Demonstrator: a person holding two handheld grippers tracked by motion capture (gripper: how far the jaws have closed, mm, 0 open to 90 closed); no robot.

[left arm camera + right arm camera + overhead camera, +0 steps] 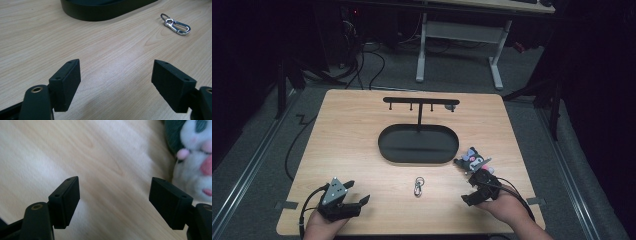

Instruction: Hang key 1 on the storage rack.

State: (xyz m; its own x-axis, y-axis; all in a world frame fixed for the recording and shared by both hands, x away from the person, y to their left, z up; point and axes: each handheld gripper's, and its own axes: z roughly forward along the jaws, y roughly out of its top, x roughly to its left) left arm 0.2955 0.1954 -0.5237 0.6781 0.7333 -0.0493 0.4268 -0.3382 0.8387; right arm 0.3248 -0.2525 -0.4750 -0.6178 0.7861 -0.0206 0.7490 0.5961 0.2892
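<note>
- The plush (pixel 473 160) lies on the table (pixel 347 145), just right of the tray (pixel 418 144) and just beyond the right gripper (pixel 477 192).
- It looks light and soft, likely to squash under the pads; its fuzzy cloth should not slip. The body seems the best hold, not the small ears or trim.
- Right gripper: jaws wide apart, nothing between them; in its own view the plush (pixel 195 157) sits off to the side of the right jaw.
- Left gripper (pixel 116 82): jaws wide apart over bare wood, well left of the plush.
- A clip (pixel 418 186) lies in front of the tray, between the grippers.
- A hook stand (pixel 419 102) rises from the tray.
- The table is smooth pale wood; the room beyond is dark, with a desk frame (pixel 459 35) and cables on grey floor.
</note>
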